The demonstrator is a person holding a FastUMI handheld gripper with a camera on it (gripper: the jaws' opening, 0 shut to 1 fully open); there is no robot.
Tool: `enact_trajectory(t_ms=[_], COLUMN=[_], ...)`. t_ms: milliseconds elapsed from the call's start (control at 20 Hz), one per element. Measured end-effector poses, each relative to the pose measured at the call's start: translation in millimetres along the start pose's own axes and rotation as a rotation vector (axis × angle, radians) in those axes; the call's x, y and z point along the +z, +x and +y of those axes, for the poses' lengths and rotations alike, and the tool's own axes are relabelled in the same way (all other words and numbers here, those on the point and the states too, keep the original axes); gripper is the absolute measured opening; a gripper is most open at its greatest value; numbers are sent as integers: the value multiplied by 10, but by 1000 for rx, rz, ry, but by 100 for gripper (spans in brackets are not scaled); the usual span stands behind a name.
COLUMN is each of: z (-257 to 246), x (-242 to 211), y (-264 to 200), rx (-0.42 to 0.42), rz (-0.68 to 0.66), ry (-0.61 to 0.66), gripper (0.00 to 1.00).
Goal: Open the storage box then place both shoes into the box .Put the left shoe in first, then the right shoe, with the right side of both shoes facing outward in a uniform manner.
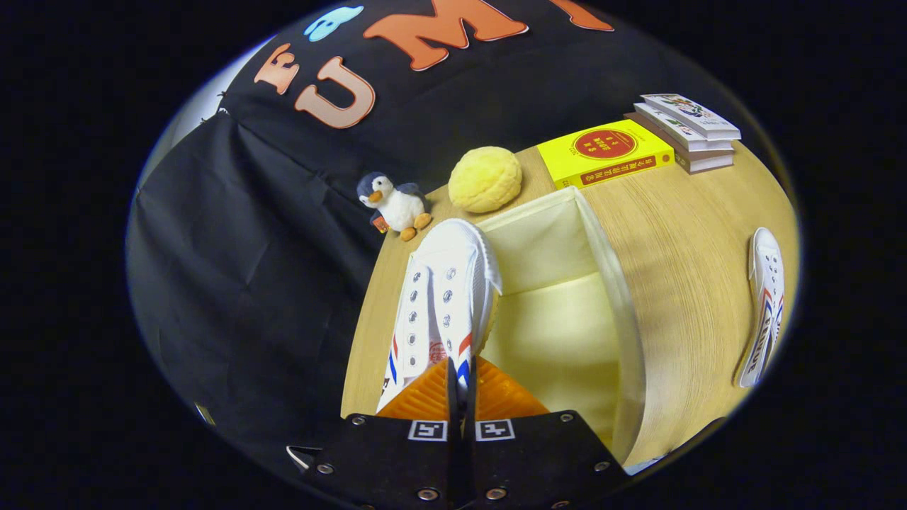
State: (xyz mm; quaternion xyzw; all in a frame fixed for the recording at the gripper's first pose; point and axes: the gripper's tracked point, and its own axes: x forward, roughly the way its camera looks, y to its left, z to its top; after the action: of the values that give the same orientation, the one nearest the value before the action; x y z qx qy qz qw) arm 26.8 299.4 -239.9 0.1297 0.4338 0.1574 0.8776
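My gripper (460,386) is shut on a white canvas shoe (443,297) with red and blue stripes, pinching its side wall between both fingers. The shoe hangs toe-forward over the left rim of the open pale-yellow storage box (627,319), whose inside lies just ahead and to the right of my fingers. A second white shoe (765,304) of the same kind lies on the wooden table (694,234), well to the right of the box.
Beyond the box stand a yellow round plush (485,179), a small penguin toy (393,205), a yellow book (606,152) and a stack of books (687,131). The table's left edge runs just left of the held shoe, with black cloth below it.
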Motion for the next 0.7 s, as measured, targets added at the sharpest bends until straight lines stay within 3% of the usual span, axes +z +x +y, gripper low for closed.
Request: enact_trajectory(t_ms=[300,400,450,500,650,700], z=[-39,-6,68,89,9,3], x=[-190,-287,-248,-197,-18,24], y=[269,309,292,266,122,58], rx=[-48,-45,-19,-13,-36,-29], rz=[35,55,42,21,-33,-45], ry=[-30,-45,-27,-21,-26,-16], gripper=[0,5,19,27,91,96])
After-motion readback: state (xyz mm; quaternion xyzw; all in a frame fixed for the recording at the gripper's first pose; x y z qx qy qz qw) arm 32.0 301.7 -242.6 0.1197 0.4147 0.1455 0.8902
